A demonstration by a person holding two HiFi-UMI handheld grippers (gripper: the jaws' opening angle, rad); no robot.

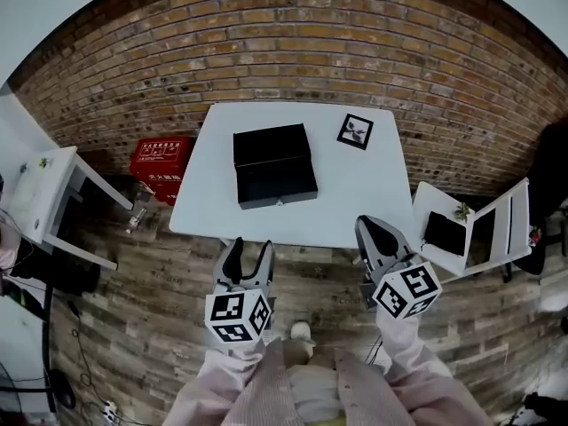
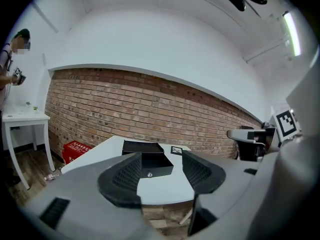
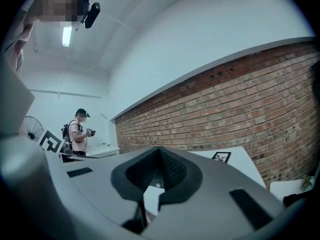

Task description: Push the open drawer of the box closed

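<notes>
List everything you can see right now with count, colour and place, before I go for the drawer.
table: one, white, centre, in front of the brick wall
box: one, black, on the table, left of centre
drawer: one, black, pulled out of the box toward the person
marker card: one, black and white, on the table right of the box
crate: one, red, on the floor left of the table
side table: one, white, far left
bystander: one, light top, dark cap, in the background
left tongs: one, grey, jaws apart, empty, short of the table
right tongs: one, grey, jaws together, empty, at the table's near edge
</notes>
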